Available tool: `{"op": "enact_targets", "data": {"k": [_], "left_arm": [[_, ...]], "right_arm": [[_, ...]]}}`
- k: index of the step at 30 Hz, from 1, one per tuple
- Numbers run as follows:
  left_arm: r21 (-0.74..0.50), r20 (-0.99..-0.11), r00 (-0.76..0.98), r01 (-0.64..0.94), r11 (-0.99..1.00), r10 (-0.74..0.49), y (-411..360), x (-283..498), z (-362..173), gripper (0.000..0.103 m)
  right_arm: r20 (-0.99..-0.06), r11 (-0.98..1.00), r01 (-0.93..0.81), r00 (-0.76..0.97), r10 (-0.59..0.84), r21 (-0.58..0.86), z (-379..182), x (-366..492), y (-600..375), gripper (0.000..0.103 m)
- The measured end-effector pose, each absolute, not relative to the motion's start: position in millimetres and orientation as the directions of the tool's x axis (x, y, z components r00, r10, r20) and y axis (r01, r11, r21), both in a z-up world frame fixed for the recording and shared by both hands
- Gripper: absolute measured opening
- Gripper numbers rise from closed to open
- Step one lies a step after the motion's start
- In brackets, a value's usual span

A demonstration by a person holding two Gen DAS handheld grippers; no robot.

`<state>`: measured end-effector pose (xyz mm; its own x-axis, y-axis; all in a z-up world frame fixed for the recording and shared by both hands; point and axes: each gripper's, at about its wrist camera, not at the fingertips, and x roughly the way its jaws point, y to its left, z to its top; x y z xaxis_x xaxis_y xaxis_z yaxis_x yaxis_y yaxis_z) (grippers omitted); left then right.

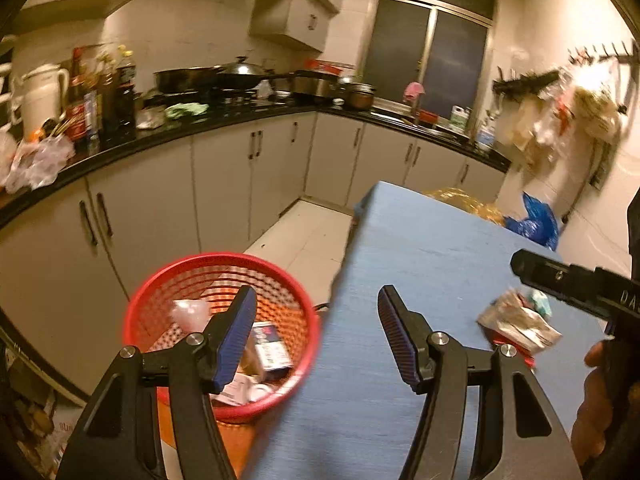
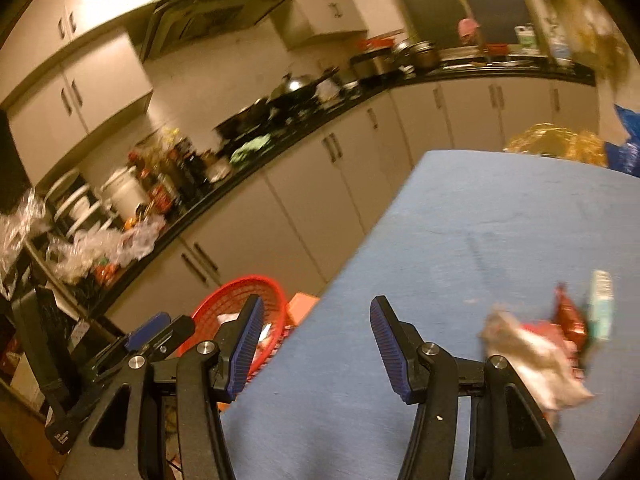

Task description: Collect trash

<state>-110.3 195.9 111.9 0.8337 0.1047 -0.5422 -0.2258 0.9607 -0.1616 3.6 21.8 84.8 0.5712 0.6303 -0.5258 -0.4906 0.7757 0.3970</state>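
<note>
The left gripper has its blue-padded fingers spread wide apart with nothing between them, straddling the table's left edge at the bottom middle of its own view — one finger over the red basket, the other over the blue table. The right gripper is spread the same way and empty, low in the centre of its view, also across that edge.

In the left view the basket sits at lower left, beside the table and lower than it. Inside lie a pink wad and a small printed box, with more bits beneath that are too blurred to name. The right view shows only a slice of the basket at lower centre-left, beside the left gripper's body.

The trash pile lies on the table at the lower right of the right view — a crumpled silvery wrapper, a reddish-brown packet and a pale green tube, all smeared by blur. In the left view the same pile sits at right, just under the black body of the right gripper.

Beyond, a black counter crowded with pans and bottles runs across the upper half.
</note>
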Motion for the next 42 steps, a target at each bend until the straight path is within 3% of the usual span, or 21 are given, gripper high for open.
{"op": "enact_targets", "data": {"k": [9,16,23,27,31,37,42], "left_arm": [[-0.109,-0.57,0.821,-0.081,0.991,0.005,111.6,-82.1,122.3,0.064],[-0.094,-0.628,0.776,0.003,0.996,-0.062,46.0,-58.6,122.9,0.065],[-0.148,-0.683,0.721,0.022,0.989,-0.118,18.5,-31.1,114.5,0.068],[-0.18,-0.701,0.701,0.008,0.984,-0.134,11.1,-14.0,108.0,0.068],[-0.226,-0.72,0.677,-0.02,0.974,-0.153,7.2,2.2,102.3,0.068],[-0.301,-0.764,0.617,-0.078,0.951,-0.191,-8.8,26.8,85.2,0.068],[-0.281,-0.802,0.576,-0.133,0.95,-0.157,-27.1,44.3,65.8,0.068]], "right_arm": [[-0.498,0.833,-0.329,0.682,0.535,0.444,80.5,15.5,-90.7,0.06],[-0.659,0.923,-0.095,0.673,0.336,0.373,47.5,64.8,-149.5,0.06],[-0.714,0.901,-0.068,0.586,0.383,0.428,5.9,97.1,-149.0,0.057],[-0.732,0.904,-0.077,0.56,0.388,0.42,-5.4,100.4,-150.0,0.047],[-0.737,0.914,-0.036,0.579,0.349,0.404,-5.6,90.1,-163.2,0.021],[-0.723,0.902,0.001,0.598,0.346,0.432,-4.8,80.9,-183.9,0.015],[-0.684,0.895,-0.001,0.645,0.341,0.446,6.7,73.5,-185.2,0.014]]}}
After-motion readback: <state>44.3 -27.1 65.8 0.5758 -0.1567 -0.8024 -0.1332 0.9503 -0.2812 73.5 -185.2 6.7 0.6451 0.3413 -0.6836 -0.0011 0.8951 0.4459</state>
